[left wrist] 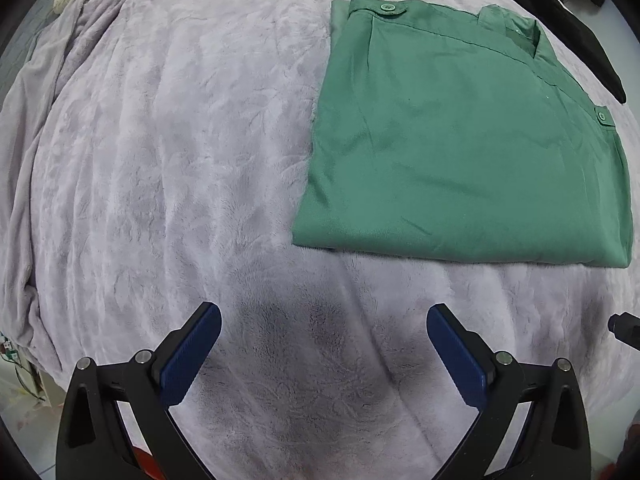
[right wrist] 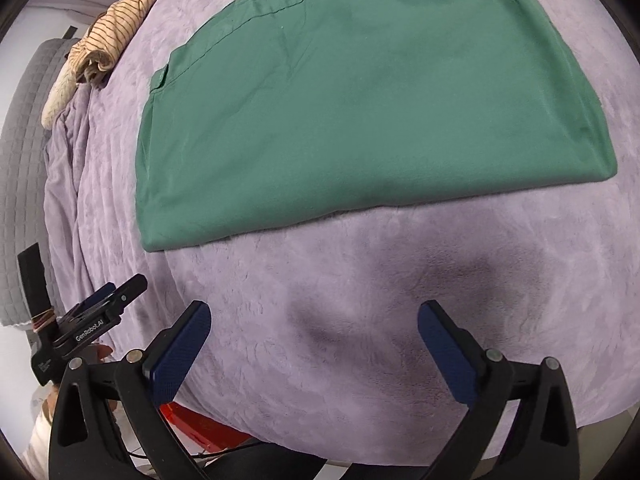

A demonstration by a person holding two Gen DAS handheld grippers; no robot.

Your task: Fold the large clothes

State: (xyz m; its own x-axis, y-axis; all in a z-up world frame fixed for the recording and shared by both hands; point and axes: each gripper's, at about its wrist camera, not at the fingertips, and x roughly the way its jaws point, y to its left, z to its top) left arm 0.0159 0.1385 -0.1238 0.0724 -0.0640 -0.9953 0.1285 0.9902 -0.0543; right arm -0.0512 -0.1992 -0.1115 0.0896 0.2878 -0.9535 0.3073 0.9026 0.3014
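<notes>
A green garment [left wrist: 460, 148] with buttoned tabs lies folded into a flat rectangle on the lilac fleece blanket [left wrist: 160, 160]. In the left wrist view it sits up and to the right of my left gripper [left wrist: 324, 320], which stands open over bare blanket with nothing between its blue pads. From the right wrist, the green garment [right wrist: 360, 100] fills the upper middle, its near folded edge just beyond my right gripper [right wrist: 314, 318]. That gripper is open too and holds nothing. The left gripper's body [right wrist: 92, 320] shows at the lower left of the right wrist view.
A striped beige cloth [right wrist: 108, 36] is bunched at the blanket's far left edge beside a grey quilted panel [right wrist: 20, 168]. A black cloth [left wrist: 572, 24] lies at the far right. A red object [right wrist: 200, 424] shows below the bed's near edge.
</notes>
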